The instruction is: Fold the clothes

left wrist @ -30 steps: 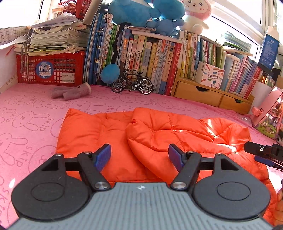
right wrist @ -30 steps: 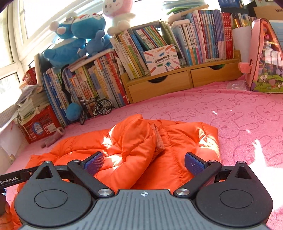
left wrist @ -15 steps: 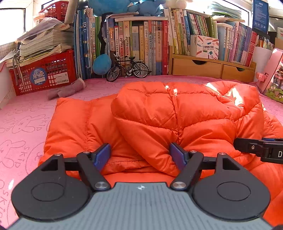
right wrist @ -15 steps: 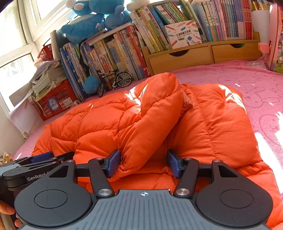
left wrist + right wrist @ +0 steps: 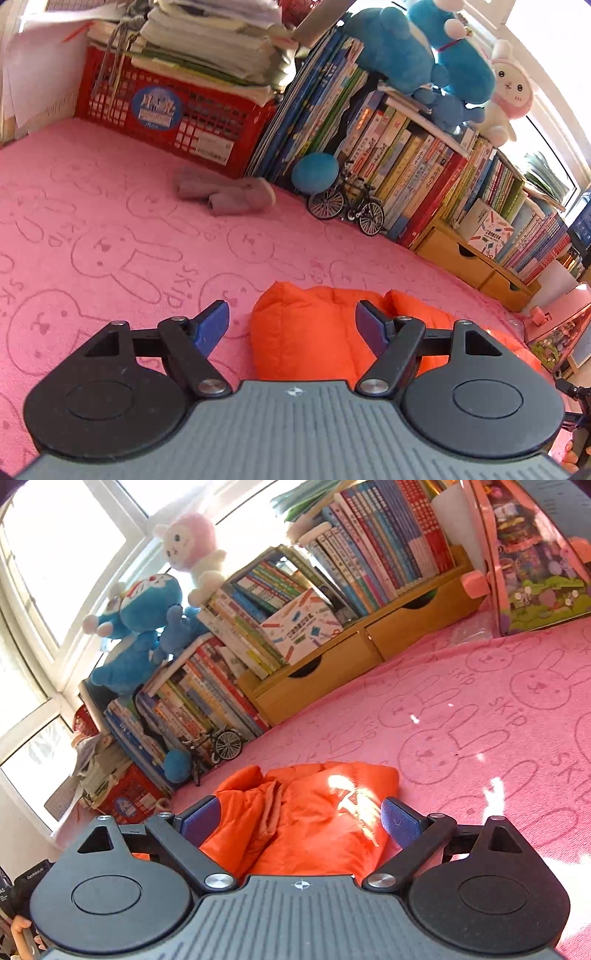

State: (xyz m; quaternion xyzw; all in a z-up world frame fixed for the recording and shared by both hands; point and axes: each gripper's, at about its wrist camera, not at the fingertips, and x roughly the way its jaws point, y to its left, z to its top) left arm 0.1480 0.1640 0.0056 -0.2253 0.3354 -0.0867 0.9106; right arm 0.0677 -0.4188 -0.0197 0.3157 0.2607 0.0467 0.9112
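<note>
An orange puffer jacket [image 5: 306,332] lies bunched on the pink bunny-print cloth [image 5: 110,236]. My left gripper [image 5: 293,325] hovers above its left end, open, with nothing between the blue pads. The same jacket [image 5: 317,812] shows in the right wrist view, with a folded-over flap on its left part. My right gripper [image 5: 299,818] stands open above it, its fingers wide on either side and holding nothing. Much of the jacket is hidden under both gripper bodies.
A red crate [image 5: 173,110] stacked with papers, a row of books [image 5: 399,166], a toy bicycle [image 5: 347,206], a grey rolled cloth [image 5: 225,195] and a wooden drawer unit [image 5: 332,668] line the back. Plush toys [image 5: 144,620] sit on top. A pink toy house [image 5: 535,554] stands at right.
Both grippers have lifted and pulled back from the jacket, so it looks smaller and lower in both views. The right gripper's fingers have spread wider. Both views have tilted.
</note>
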